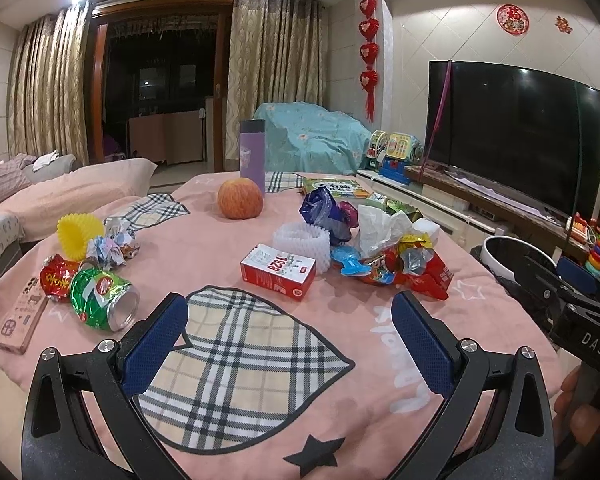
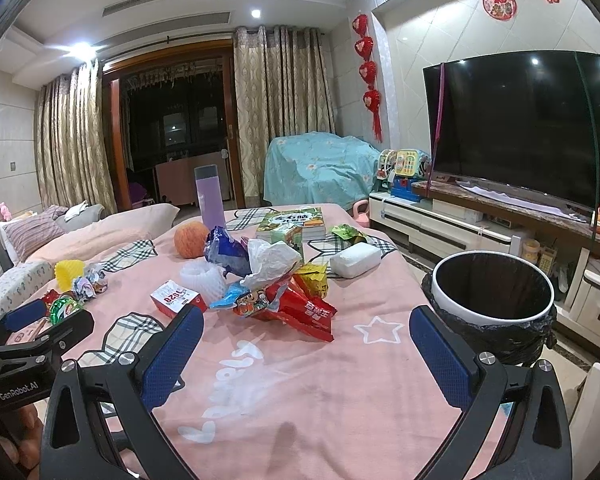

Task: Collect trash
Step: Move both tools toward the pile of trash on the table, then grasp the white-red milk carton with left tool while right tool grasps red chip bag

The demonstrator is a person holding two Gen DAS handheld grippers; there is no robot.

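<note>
Left gripper w/ blue-padded fingers spread wide, holding nothing, hovering over near edge of pink blanket-covered table. Right gripper same: wide apart, empty, above table's near right part. Trash: crushed green foil can + red foil wrapper near left edge; yellow ribbed cup & crumpled paper just behind; red-white carton mid-table, white foam net touching behind it; pile of red snack bags, white tissue, blue bag toward right. White round bin w/ black liner beside table's right edge. Apple, purple bottle at far edge
</note>
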